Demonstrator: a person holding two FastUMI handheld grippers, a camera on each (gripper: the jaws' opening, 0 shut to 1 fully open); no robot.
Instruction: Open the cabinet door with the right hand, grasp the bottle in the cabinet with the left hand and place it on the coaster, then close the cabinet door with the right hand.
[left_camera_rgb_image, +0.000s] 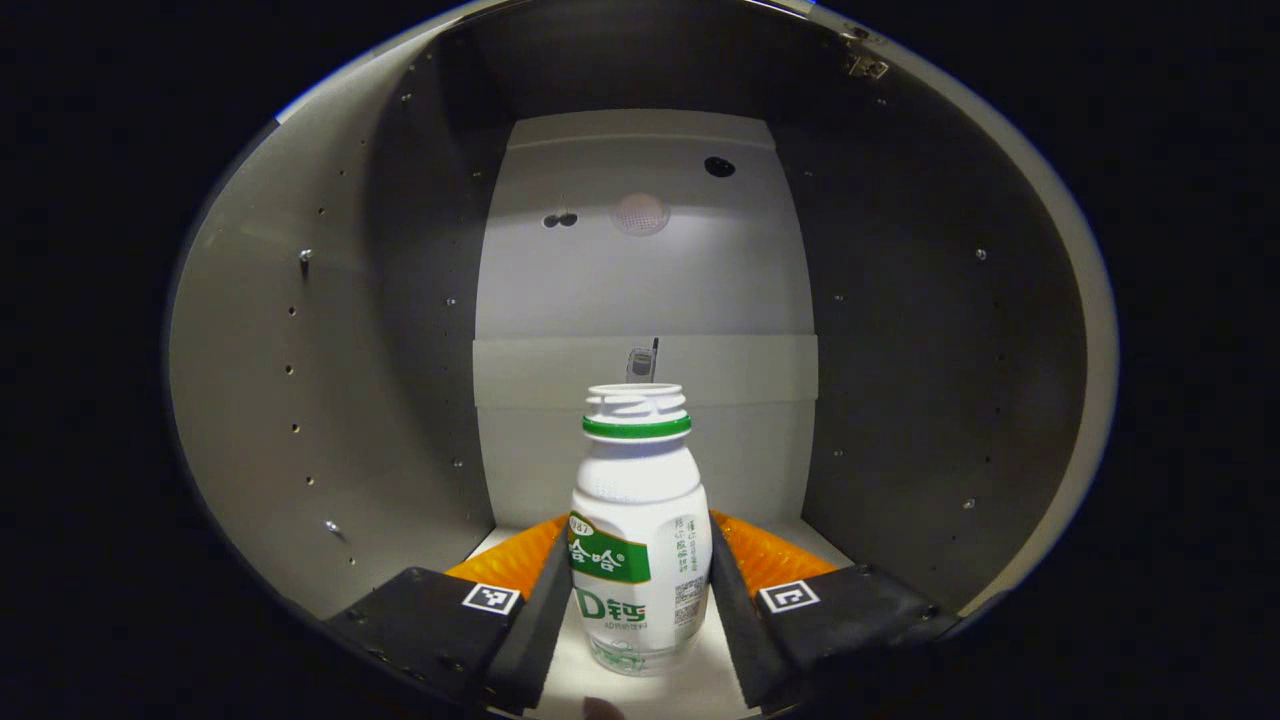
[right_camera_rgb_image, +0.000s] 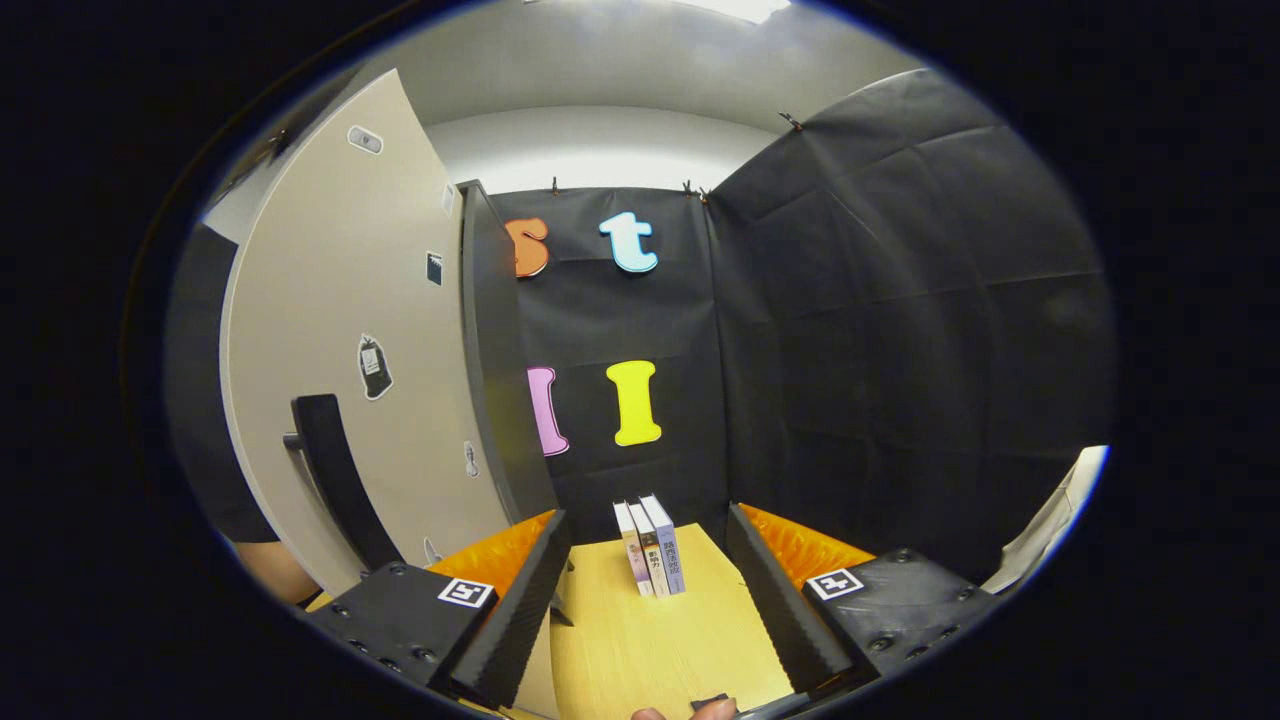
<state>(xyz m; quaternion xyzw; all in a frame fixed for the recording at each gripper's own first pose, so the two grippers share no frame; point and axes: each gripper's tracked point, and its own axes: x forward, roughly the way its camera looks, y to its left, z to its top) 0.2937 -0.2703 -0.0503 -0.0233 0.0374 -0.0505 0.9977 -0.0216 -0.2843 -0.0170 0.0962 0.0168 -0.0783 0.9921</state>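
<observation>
Left gripper (left_camera_rgb_image: 640, 610) found inside the cabinet (left_camera_rgb_image: 300, 380), jaws spread to either side of the bottle (left_camera_rgb_image: 638, 530); fingers (left_camera_rgb_image: 535, 615) close against its lower body at 9 and 3 o'clock, though firm contact on both sides could not be confirmed. Bottle observed upright on the white cabinet floor (left_camera_rgb_image: 640, 690) at 6 o'clock of the left gripper view, white with a green neck band and green label. Grey side walls noted at 9 and 3 o'clock, pale back panel (left_camera_rgb_image: 640, 290) at 12 o'clock. Right gripper (right_camera_rgb_image: 650, 590) found with jaws apart and nothing between them, over a wooden table (right_camera_rgb_image: 650, 640). Three books (right_camera_rgb_image: 650, 545) recorded standing upright just beyond the fingertips, toward 12 o'clock. Cabinet door (right_camera_rgb_image: 340, 330) seen swung open at 9 to 10 o'clock, black handle (right_camera_rgb_image: 335, 480) on its face, clear of the right gripper. Fingertip of a hand (right_camera_rgb_image: 690, 712) noted at 6 o'clock.
</observation>
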